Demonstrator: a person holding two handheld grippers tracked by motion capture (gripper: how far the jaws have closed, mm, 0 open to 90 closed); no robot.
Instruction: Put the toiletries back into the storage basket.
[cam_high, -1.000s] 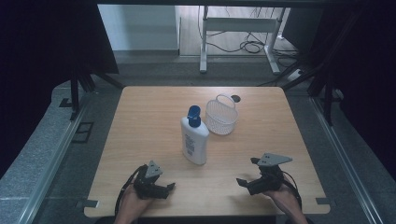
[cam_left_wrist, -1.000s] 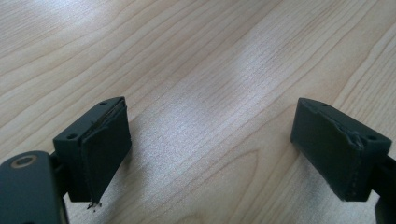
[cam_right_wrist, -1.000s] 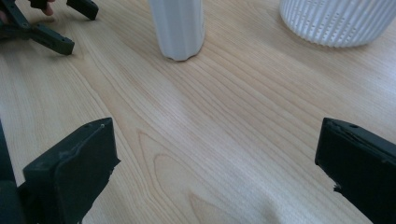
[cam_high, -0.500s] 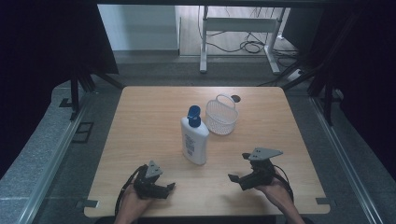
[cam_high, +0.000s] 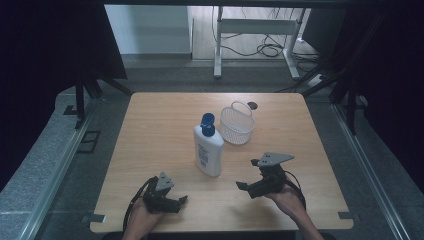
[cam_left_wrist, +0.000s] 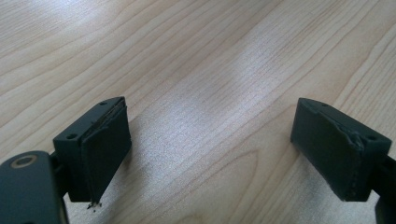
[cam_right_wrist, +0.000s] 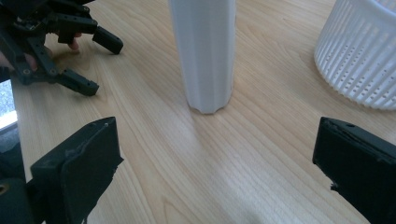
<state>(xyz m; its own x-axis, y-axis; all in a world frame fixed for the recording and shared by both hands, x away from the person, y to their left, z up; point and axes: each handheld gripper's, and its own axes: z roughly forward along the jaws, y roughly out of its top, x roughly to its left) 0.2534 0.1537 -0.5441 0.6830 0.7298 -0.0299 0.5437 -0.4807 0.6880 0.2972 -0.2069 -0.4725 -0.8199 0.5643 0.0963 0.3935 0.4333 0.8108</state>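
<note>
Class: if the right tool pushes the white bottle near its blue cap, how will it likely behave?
The bottle stands upright, tall on a narrow base, so it would probably tip rather than slide. Its smooth plastic sides may slip between the pads. It looks stiff enough to grip.

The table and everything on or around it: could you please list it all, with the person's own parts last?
Bottle: one, white with blue cap, upright at table centre.
Basket: one, white plastic with handle, just behind and right of the bottle.
Table: one, light wood.
Desk frame: one, white, on the floor behind the table.
Cables: several, black, on the floor under that frame.
Left gripper: one, black, open, near edge, left.
Right gripper: one, black, open, facing the bottle.
Hands: two, at the bottom edge, left hand, right hand.
</note>
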